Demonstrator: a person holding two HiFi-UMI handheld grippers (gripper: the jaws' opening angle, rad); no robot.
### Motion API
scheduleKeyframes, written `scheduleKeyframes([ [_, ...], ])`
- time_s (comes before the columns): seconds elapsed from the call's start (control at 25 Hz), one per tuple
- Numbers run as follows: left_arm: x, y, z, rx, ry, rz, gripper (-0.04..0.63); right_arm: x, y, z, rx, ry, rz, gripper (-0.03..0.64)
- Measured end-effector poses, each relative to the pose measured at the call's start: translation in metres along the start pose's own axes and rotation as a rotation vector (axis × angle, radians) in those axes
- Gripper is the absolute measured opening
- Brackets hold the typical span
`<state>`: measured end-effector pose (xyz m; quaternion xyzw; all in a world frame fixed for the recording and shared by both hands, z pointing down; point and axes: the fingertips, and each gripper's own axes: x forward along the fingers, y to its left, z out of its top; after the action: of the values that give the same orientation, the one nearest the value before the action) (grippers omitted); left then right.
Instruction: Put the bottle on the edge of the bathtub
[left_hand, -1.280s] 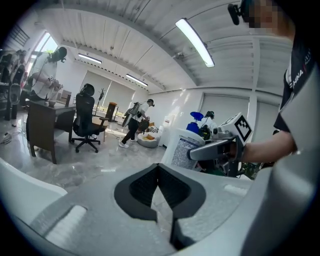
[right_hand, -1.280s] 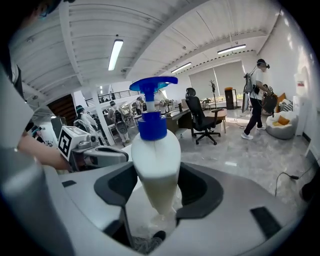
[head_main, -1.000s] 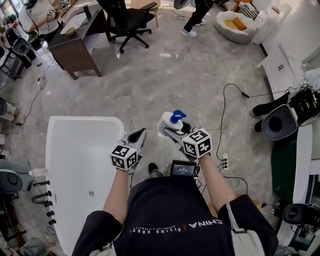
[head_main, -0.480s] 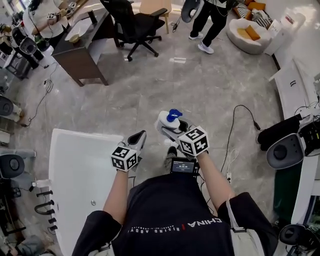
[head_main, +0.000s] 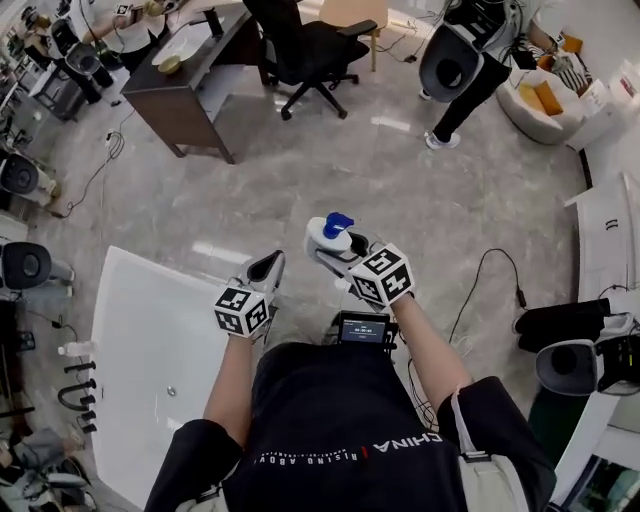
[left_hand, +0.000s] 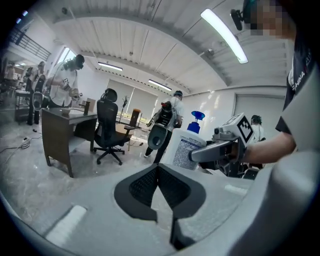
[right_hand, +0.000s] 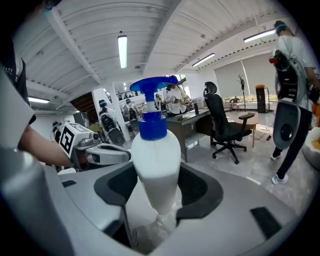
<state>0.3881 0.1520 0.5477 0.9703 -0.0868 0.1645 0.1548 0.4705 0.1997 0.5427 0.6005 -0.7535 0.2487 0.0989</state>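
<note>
A white bottle (head_main: 328, 236) with a blue pump head stands upright between the jaws of my right gripper (head_main: 326, 250), which is shut on its body. The right gripper view has the bottle (right_hand: 154, 160) filling the centre, pads pressed on both sides at the right gripper (right_hand: 157, 186). My left gripper (head_main: 266, 268) is level with it on the left, its pads closed together on nothing. Its own view shows the left gripper (left_hand: 159, 172) and the bottle (left_hand: 187, 149) off to the right. The white bathtub (head_main: 160, 264) lies on the floor at the lower left, below and left of both grippers.
Black faucet fittings (head_main: 75, 375) line the tub's left side. A dark desk (head_main: 185, 95) and a black office chair (head_main: 310, 45) stand at the back. A person (head_main: 470, 70) stands at the back right. A black cable (head_main: 490, 270) runs over the marble floor on the right.
Both grippers have travelled across the room with the bottle still held upright. In the head view the desk, the chair and the standing person have slid down the frame.
</note>
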Motion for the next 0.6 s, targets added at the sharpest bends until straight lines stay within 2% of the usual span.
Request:
scheduleKeyframes([
  [0.24, -0.012, 0.058, -0.002, -0.080, -0.001, 0.137, 0.009, 0.059, -0.007, 0.023, -0.007, 0.043, 0.113, 0.258],
  [0.44, -0.013, 0.130, 0.000, -0.126, -0.017, 0.236, 0.009, 0.128, -0.004, 0.045, -0.043, 0.098, 0.206, 0.258],
  [0.6, -0.008, 0.193, 0.012, -0.169, -0.063, 0.302, 0.009, 0.189, -0.005, 0.073, -0.104, 0.140, 0.289, 0.258],
])
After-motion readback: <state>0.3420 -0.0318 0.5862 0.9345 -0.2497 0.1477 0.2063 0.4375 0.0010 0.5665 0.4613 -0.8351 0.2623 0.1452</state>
